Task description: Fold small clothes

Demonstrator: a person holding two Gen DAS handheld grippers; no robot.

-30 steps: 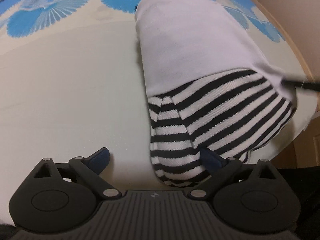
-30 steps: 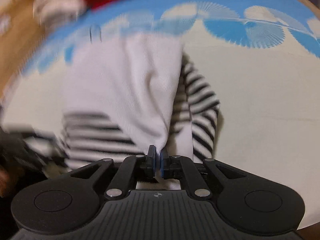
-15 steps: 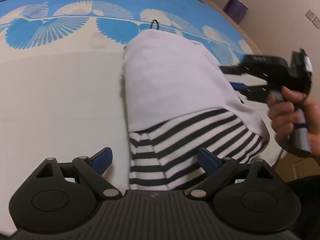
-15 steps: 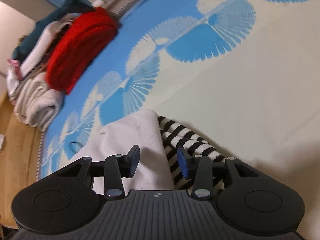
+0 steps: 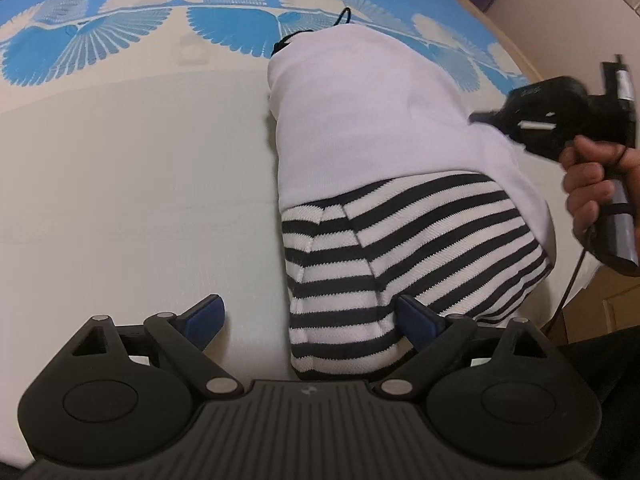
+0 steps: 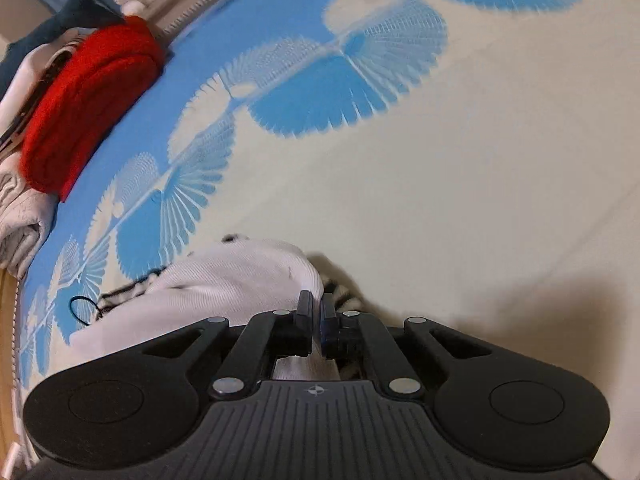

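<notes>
Left wrist view, what changed: half a second back the right gripper point(image 5: 500, 118) hovered clear at the garment's right side, fingers parted; now it has swung in and sits over the white panel's right edge, the person's hand point(image 5: 592, 184) wrapped round its handle

Left wrist view, garment: the small top point(image 5: 384, 152) lies on the cream and blue mat point(image 5: 140, 152), right of centre, white body folded over a black-and-white striped sleeve point(image 5: 400, 256) at the near end, a thin black loop point(image 5: 344, 16) poking out at the far end

Left wrist view, left gripper: left gripper point(image 5: 312, 316) spread wide, same as a second ago; its left blue pad rests on bare mat, its right pad touches the near striped hem, nothing gripped

Right wrist view, what changed: big one here, the pads stood apart over the cloth half a second ago and now they are pressed together on a pinch of white fabric point(image 6: 248, 276)

Right wrist view, right gripper: clamped on the top's white edge, stripes peeking just right of the pads

Right wrist view, far left: a stack of folded clothes point(image 6: 80, 112), red on top, well apart from the work

Meaning for the task: my read, a fresh hold for the next fold, the left standing by to pin or pinch the striped end
</notes>
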